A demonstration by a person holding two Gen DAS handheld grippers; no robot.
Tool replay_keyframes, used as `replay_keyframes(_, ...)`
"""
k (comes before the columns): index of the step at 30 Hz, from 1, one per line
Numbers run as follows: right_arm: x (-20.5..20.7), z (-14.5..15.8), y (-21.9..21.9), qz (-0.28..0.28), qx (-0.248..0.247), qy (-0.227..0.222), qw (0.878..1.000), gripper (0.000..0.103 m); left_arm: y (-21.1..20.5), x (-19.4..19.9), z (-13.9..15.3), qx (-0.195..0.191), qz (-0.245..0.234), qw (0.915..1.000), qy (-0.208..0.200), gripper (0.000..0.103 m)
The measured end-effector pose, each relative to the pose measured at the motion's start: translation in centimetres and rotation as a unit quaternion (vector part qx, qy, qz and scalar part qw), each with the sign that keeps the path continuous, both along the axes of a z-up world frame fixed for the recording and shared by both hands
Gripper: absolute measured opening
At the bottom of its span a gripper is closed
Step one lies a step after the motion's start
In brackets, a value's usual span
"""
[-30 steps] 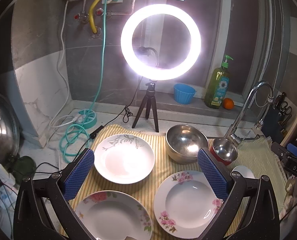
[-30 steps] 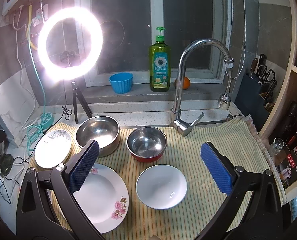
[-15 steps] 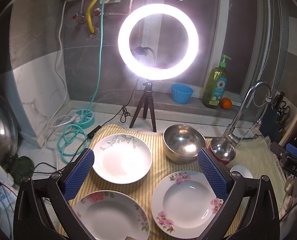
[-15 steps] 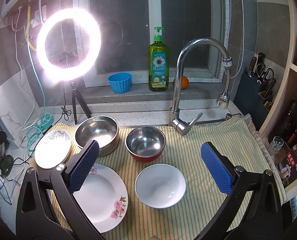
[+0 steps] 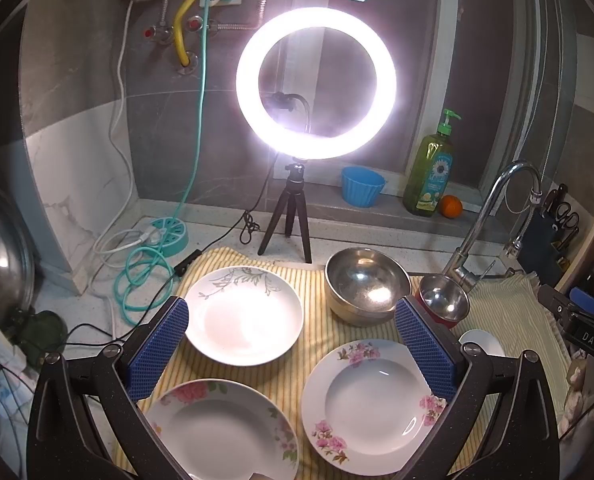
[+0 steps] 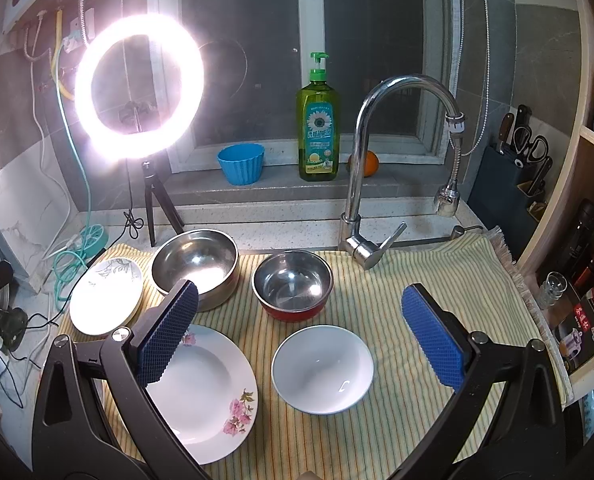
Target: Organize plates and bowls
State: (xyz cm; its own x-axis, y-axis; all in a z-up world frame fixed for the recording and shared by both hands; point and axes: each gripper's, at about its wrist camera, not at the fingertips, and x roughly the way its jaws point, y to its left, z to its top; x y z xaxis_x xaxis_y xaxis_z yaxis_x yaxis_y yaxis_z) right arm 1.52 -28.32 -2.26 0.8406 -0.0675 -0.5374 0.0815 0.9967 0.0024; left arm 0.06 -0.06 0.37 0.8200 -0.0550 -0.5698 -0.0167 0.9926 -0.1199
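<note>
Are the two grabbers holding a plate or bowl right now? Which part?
No, nothing is held. The left gripper and the right gripper are both open, above the plates and bowls on the striped cloth.

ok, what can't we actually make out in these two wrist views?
- Left wrist view: near floral plate cut off by the bottom edge; left finger covers its left rim.
- Left wrist view: white bowl mostly behind the left gripper's right finger.
- Right wrist view: floral plate partly under the right gripper's left finger.
- Ring light glare washes out the wall behind.
</note>
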Motion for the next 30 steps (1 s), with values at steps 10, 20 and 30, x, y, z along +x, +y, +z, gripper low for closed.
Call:
replay_keyframes(10, -0.1, -0.1, 0.01, -0.001, 0.0, 0.0, 1.0, 0.103, 0.17, -0.05, 0.05, 0.0, -0.001, 1.0, 0.0, 0.102)
replay_keyframes(20, -0.11, -0.16, -0.01, -0.001, 0.0, 0.001, 1.0, 0.103, 0.16, -0.05, -0.09, -0.002, -0.002, 1.0, 0.003, 0.102)
replay_keyframes(30, -0.19, -0.38, -0.04, -0.001, 0.001, 0.002, 1.0, 0.103, 0.06, 0.36, -0.05, -0.003, -0.006, 1.0, 0.006, 0.102)
